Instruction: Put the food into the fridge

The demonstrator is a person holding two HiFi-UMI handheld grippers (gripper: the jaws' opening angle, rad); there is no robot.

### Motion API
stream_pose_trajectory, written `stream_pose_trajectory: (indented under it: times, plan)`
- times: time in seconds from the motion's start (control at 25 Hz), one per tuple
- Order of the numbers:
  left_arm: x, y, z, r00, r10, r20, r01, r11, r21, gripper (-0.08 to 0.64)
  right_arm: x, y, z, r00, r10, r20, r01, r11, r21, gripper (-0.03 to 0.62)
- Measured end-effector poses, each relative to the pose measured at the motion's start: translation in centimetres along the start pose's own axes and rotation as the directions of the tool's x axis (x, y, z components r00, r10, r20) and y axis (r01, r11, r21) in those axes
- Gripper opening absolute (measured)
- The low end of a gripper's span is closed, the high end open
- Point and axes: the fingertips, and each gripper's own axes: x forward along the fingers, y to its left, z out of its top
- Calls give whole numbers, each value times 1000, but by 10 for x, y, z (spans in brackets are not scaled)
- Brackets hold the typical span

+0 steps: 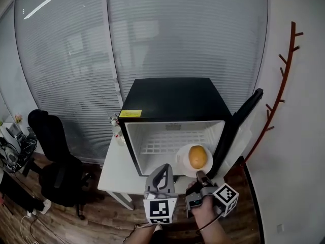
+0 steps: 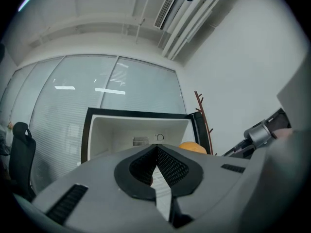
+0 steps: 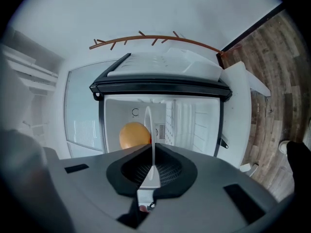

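A black mini fridge (image 1: 172, 98) stands open on a white table (image 1: 117, 173), its white inside bare. A round orange-yellow piece of food (image 1: 198, 156) lies on a white plate (image 1: 181, 160) held at the fridge's opening, low on the right side. My right gripper (image 1: 199, 176) is shut on the plate's near rim. In the right gripper view the plate (image 3: 148, 123) shows edge-on between the jaws, with the food (image 3: 134, 135) to its left. My left gripper (image 1: 163, 168) hangs just left of the plate, shut and holding nothing. Its own view shows the food (image 2: 193, 147) to the right.
The fridge door (image 1: 245, 120) stands swung out to the right. A small bottle (image 1: 117, 128) sits on the table left of the fridge. A black office chair (image 1: 53, 159) is at the left, a red-brown branch-shaped coat rack (image 1: 284, 80) at the right wall. Blinds cover the windows behind.
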Motion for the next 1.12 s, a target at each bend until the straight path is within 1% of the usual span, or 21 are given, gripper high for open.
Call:
stream_pose_trajectory:
  times: [0.36, 0.48, 0.56, 0.68, 0.8, 0.96, 1.12]
  plan:
    - [70, 48, -15, 997, -75, -2, 74, 997, -15, 26, 83, 4, 0, 996, -27, 83, 27, 1000, -2, 34]
    - [89, 63, -22, 996, -95, 1, 95, 995, -26, 26, 105, -2, 3, 992, -50, 119, 52, 999, -13, 34]
    - [100, 69, -23, 994, -108, 16, 108, 993, -45, 26, 115, -9, 7, 987, -74, 145, 77, 997, -16, 34]
    - [114, 72, -29, 989, -145, 15, 146, 988, -52, 26, 125, -20, 11, 977, -109, 181, 111, 994, -3, 34]
    - [125, 73, -37, 985, -172, -1, 171, 984, -54, 26, 132, -26, 12, 972, -130, 194, 132, 991, 4, 34]
    - [136, 69, -43, 982, -190, -16, 189, 980, -61, 26, 139, -31, 14, 969, -156, 191, 155, 988, 16, 34]
    - [142, 67, -47, 982, -186, -22, 185, 981, -61, 26, 144, -37, 17, 969, -174, 178, 172, 985, 24, 34]
